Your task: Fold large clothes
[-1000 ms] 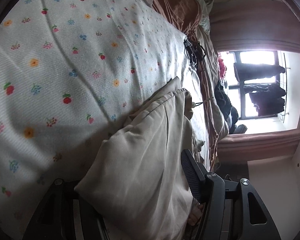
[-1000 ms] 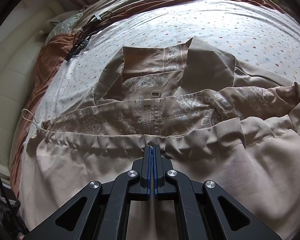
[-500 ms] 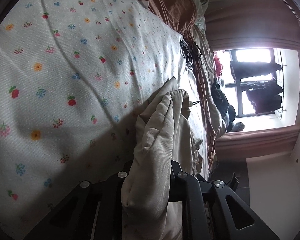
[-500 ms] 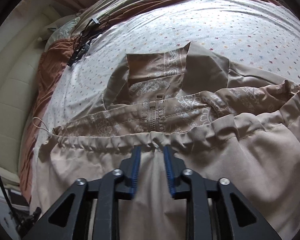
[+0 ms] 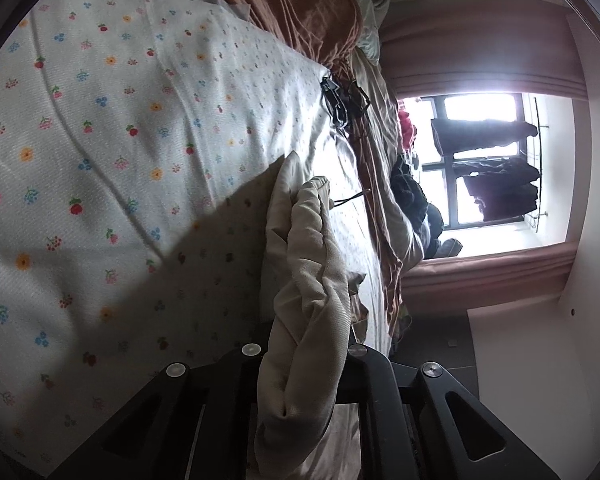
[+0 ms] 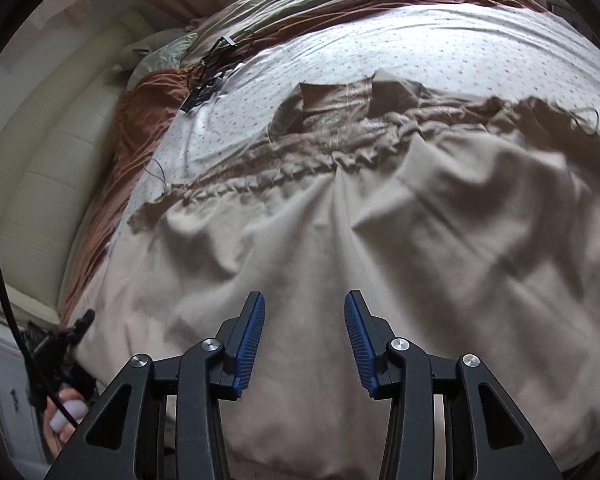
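A large beige jacket (image 6: 380, 216) lies spread on the flowered bedsheet (image 6: 440, 44), its patterned lining and collar showing at the far side, with a gathered drawstring hem across its middle. My right gripper (image 6: 305, 340) is open and empty, hovering above the near part of the jacket. My left gripper (image 5: 302, 364) is shut on a bunched fold of the jacket (image 5: 308, 280), held at the jacket's edge over the sheet (image 5: 100, 140). The left hand and its gripper also show in the right wrist view (image 6: 60, 360) at the lower left.
A tangle of black cables (image 6: 216, 64) lies on the sheet beyond the jacket, also seen in the left wrist view (image 5: 342, 100). Brown and olive bedding (image 6: 340, 4) is piled at the far side. A padded headboard (image 6: 40, 160) is at left. A window (image 5: 480, 160) lies beyond the bed.
My right gripper opened, let go of the jacket's hem and pulled back. My left gripper closed on a fold of the jacket's edge and bunched it.
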Tool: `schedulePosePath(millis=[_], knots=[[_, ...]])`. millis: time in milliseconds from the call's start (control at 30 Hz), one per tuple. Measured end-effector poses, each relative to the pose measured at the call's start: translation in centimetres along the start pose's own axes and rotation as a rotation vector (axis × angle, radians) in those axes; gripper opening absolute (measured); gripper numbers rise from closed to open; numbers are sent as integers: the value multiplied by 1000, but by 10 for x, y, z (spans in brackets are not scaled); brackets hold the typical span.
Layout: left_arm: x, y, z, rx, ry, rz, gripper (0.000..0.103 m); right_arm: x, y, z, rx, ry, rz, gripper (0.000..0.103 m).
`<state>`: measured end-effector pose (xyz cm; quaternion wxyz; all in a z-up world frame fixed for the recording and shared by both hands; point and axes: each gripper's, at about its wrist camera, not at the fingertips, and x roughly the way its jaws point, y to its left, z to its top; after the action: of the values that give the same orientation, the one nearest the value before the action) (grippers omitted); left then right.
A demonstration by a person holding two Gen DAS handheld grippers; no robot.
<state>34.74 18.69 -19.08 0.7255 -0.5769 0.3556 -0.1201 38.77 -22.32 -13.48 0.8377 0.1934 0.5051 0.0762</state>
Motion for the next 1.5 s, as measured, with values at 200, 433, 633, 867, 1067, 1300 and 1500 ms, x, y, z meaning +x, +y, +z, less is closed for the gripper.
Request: schedulePosePath(millis=[200, 433, 633, 867, 1067, 1300, 1500], knots=[[0, -21, 2, 23, 12, -39, 11, -9, 5, -50, -4, 56, 32, 18], [2, -57, 0, 56, 33, -94, 9, 15, 10, -92, -30, 98, -73, 17], [9, -104, -15, 109, 78, -156, 9, 32, -3, -88, 21, 111, -44, 17], [21, -174, -40, 203, 125, -226, 9, 15, -27, -89, 86, 136, 109, 17], [38, -224, -66, 268, 174, -254, 9, -27, -49, -90, 111, 53, 163, 17], [69, -263, -108, 310, 238, -284, 9, -92, -91, -92, 155, -90, 180, 17], [98, -289, -146, 355, 293, -280, 9, -136, -138, -90, 234, -194, 174, 17]])
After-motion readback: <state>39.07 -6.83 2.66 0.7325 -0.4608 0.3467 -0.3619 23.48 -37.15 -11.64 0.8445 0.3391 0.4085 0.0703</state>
